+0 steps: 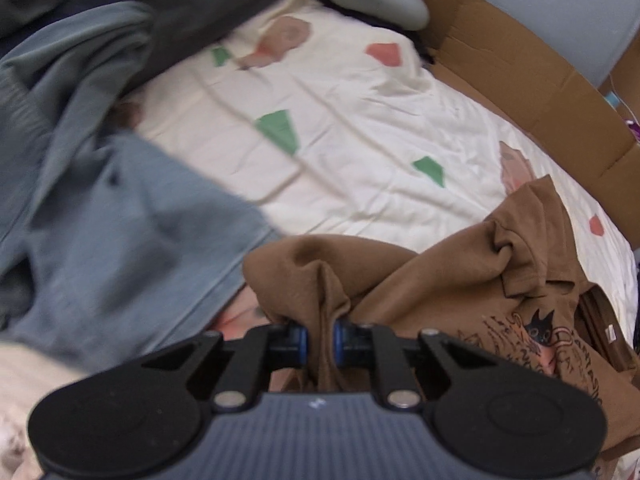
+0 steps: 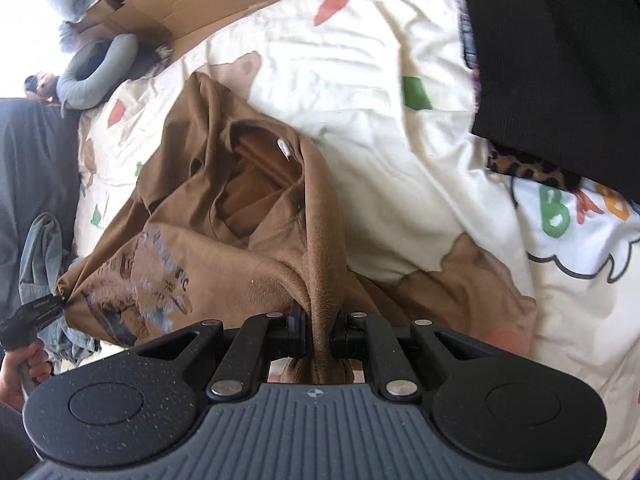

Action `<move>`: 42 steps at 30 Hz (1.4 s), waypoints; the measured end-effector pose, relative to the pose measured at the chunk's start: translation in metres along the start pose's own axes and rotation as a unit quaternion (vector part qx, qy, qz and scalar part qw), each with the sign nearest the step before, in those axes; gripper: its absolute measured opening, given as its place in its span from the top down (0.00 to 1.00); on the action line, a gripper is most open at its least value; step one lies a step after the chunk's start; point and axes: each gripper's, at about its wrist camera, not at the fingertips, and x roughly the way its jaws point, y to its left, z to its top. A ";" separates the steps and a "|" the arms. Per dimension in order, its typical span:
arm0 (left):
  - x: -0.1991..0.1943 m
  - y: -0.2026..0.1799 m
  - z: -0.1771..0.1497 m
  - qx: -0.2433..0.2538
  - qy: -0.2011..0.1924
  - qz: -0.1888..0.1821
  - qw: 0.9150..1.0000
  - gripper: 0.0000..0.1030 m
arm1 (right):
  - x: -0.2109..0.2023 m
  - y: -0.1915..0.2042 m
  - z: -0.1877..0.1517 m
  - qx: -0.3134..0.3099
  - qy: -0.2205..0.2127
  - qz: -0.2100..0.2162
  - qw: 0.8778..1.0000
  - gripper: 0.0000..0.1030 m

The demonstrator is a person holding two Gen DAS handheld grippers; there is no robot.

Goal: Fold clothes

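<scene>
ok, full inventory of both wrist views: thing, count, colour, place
brown T-shirt: 1, brown with a printed graphic, bunched on the bed, pinched by both grippers
bedsheet: 1, cream with green, red and tan shapes, under everything
blue-grey garment: 1, crumpled beside the shirt
dark grey garment: 1, past the blue-grey one
black cloth: 1, over a leopard-print fabric
cardboard: brown, flattened, along the bed's far edge
grey cushion: 1, ring-shaped, near the cardboard
left gripper: black, shut on the shirt
right gripper: black, shut on the shirt
hand: 1, holding the left gripper
</scene>
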 end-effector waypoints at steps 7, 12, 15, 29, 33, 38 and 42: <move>-0.031 0.040 -0.041 -0.032 0.019 0.030 0.999 0.88 | 0.012 0.025 0.001 -0.046 0.016 0.010 0.999 0.93; -0.053 0.069 -0.072 -0.055 0.034 0.051 0.997 0.88 | 0.020 0.044 0.000 -0.078 0.033 0.023 0.996 0.93; -0.064 0.086 -0.093 -0.062 0.049 0.063 0.995 0.88 | 0.026 0.054 -0.001 -0.096 0.043 0.031 0.994 0.93; -0.098 0.091 -0.111 -0.082 0.122 0.047 0.988 0.57 | 0.038 0.063 -0.002 -0.118 0.057 0.028 0.991 0.92; -0.118 0.085 -0.094 -0.049 0.123 0.045 0.990 0.51 | 0.040 0.064 -0.003 -0.121 0.058 0.014 0.991 0.91; -0.128 0.078 -0.066 -0.008 0.104 0.051 0.993 0.50 | 0.042 0.059 -0.004 -0.112 0.055 0.008 0.992 0.82; -0.115 0.065 -0.041 0.021 0.094 0.045 0.994 0.50 | 0.042 0.049 -0.004 -0.106 0.053 -0.003 0.993 0.78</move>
